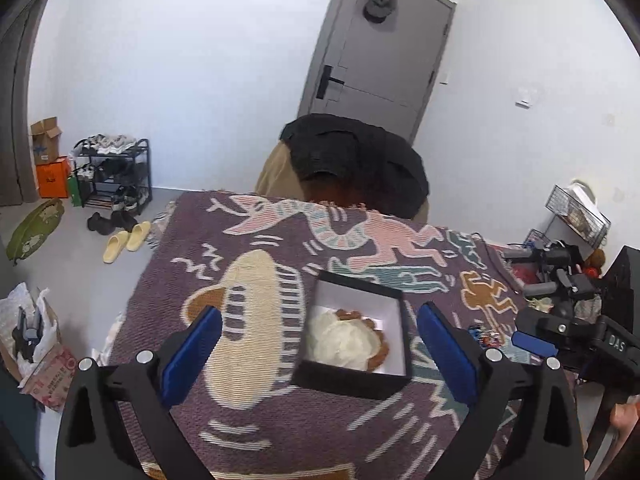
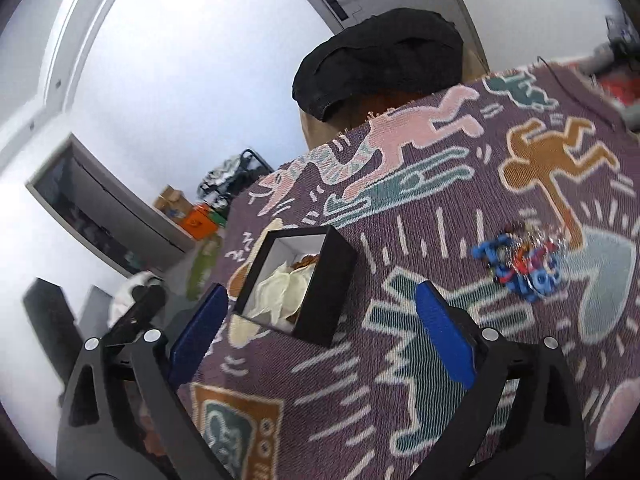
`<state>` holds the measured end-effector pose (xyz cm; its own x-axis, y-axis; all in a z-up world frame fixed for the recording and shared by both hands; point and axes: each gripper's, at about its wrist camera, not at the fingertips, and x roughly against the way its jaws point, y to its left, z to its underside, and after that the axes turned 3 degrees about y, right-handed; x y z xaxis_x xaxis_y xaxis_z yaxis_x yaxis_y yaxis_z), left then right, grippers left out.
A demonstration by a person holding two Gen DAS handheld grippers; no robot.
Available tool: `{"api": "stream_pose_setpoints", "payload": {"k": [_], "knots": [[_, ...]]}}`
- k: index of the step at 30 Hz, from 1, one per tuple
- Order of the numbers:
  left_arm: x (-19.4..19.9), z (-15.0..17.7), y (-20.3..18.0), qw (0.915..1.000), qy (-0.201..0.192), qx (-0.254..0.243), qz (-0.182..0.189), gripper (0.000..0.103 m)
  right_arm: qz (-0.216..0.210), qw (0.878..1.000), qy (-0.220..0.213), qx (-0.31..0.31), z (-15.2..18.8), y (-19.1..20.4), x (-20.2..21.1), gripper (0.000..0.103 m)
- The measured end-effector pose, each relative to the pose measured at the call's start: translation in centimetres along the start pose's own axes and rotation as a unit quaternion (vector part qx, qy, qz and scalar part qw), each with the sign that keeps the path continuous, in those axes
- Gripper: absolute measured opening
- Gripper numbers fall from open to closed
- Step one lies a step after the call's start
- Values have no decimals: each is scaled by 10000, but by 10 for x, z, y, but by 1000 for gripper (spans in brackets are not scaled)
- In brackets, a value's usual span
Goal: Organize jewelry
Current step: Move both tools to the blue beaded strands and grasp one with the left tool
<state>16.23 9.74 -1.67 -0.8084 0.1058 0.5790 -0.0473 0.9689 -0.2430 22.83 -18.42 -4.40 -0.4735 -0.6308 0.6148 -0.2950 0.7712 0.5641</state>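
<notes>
A black open box (image 1: 354, 378) with a white lining sits on the patterned purple blanket (image 1: 248, 436). Inside lie a cream pouch (image 1: 344, 340) and a brown beaded piece (image 1: 378, 354). My left gripper (image 1: 320, 356) is open and empty, its blue pads either side of the box, above it. In the right wrist view the box (image 2: 320, 292) is ahead and left. My right gripper (image 2: 322, 332) is open and empty, above the blanket (image 2: 360, 400). A pile of blue and red jewelry (image 2: 520, 266) lies to its right; it also shows in the left wrist view (image 1: 486, 336).
The right gripper's body (image 1: 576, 336) shows at the right of the left wrist view. A chair with a black jacket (image 1: 356, 160) stands behind the table. Camera gear and a wire basket (image 1: 580, 208) clutter the far right. A shoe rack (image 1: 116, 172) and boxes stand on the floor left.
</notes>
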Motion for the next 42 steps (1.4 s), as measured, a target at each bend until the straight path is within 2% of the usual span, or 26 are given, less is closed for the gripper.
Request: {"api": "stream_pose_setpoints", "payload": {"k": [6, 12, 24, 27, 29, 33, 35, 37, 39, 42], "knots": [[-3, 3, -45, 9981, -9, -607, 103, 95, 339, 9989, -301, -89, 3, -23, 26, 98], [-11, 7, -80, 9958, 98, -884, 229, 95, 507, 9974, -372, -362, 5, -57, 40, 98], [-38, 13, -145, 9879, 380, -1390, 567, 95, 360, 9930, -608, -947, 8, -117, 77, 98], [-48, 16, -160, 9852, 527, -1482, 687, 88, 319, 9916, -675, -1053, 9, -128, 82, 98], [-57, 18, -170, 9832, 655, -1527, 758, 79, 313, 9907, -729, -1106, 10, -135, 84, 98], [-74, 22, -183, 9798, 881, -1565, 883, 73, 314, 9890, -810, -1199, 12, -146, 87, 98], [-83, 24, -190, 9779, 996, -1585, 926, 65, 340, 9883, -836, -1232, 13, -151, 89, 98], [-90, 26, -195, 9769, 1081, -1582, 951, 61, 333, 9875, -868, -1269, 15, -156, 90, 97], [-99, 28, -200, 9751, 1169, -1587, 1013, 60, 359, 9869, -885, -1300, 16, -161, 91, 88], [-118, 28, -202, 9735, 1402, -1451, 1074, 53, 329, 9860, -855, -1393, 16, -168, 91, 79]]}}
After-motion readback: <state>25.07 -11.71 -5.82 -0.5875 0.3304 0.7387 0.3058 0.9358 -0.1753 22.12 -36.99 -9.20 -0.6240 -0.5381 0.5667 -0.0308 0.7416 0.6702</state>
